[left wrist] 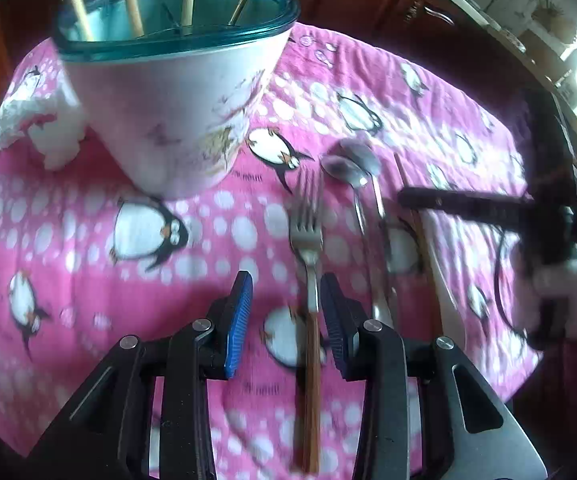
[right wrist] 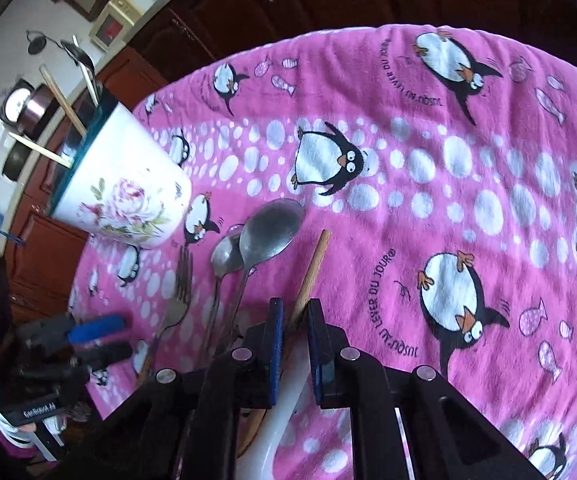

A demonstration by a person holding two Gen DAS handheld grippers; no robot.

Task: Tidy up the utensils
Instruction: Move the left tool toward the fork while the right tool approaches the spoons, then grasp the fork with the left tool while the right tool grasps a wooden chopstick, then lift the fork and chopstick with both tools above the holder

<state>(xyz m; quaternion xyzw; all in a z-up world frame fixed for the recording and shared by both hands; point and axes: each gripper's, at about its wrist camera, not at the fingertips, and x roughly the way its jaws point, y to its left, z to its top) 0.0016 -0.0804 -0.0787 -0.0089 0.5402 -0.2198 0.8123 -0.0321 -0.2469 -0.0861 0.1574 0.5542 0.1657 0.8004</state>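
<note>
A steel fork with a brown wooden handle (left wrist: 307, 280) lies flat on the pink fleece cloth printed with penguins and white dots (left wrist: 88, 240), a little in front of the white flower-printed utensil holder with a teal rim (left wrist: 176, 92), its tines toward that holder. Just beside the fork, on the side away from the holder, two steel spoons (right wrist: 256, 240) lie bowl against bowl, and beyond them a slim light wooden stick (right wrist: 312, 268) next to a white plastic utensil (right wrist: 284, 408). Pale wooden handles stand up out of the holder. Behind the holder run dark wooden cabinets (right wrist: 216, 4) under a pale counter with kitchen things. The left gripper (left wrist: 288, 304) points steeply down at the cloth, its blue pads apart, the fork's neck between them close to one pad but not pinched. The right gripper (right wrist: 293, 332) also tilts down, jaws narrowed onto the wooden stick, which passes between the pads.
</note>
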